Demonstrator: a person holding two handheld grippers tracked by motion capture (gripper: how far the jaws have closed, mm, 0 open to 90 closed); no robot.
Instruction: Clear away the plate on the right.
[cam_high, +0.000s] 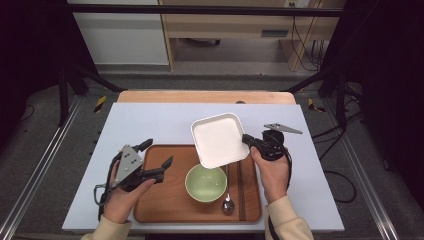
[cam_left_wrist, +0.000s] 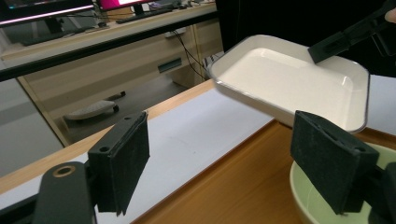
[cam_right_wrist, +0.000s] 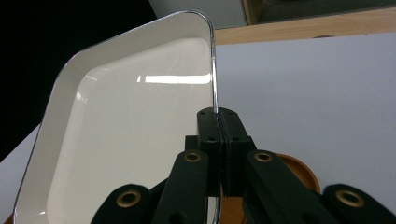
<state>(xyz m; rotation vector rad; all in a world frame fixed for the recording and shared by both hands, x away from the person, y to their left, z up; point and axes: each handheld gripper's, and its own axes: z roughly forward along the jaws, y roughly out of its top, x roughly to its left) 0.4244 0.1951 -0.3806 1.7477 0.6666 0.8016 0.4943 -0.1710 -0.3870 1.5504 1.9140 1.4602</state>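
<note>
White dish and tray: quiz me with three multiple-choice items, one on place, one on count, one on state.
1. Where is the green bowl?
A on the wooden tray
B on the bare table
C on the floor

2. How many spoons lie on the tray?
A three
B one
C none

3. The right hand-held gripper is:
A wide open
B lying on the table
C shut on the white square dish

A: the bowl sits inside the tray's rim.
B: a single spoon lies beside the chopsticks.
C: its jaws pinch the dish's rim.
</note>
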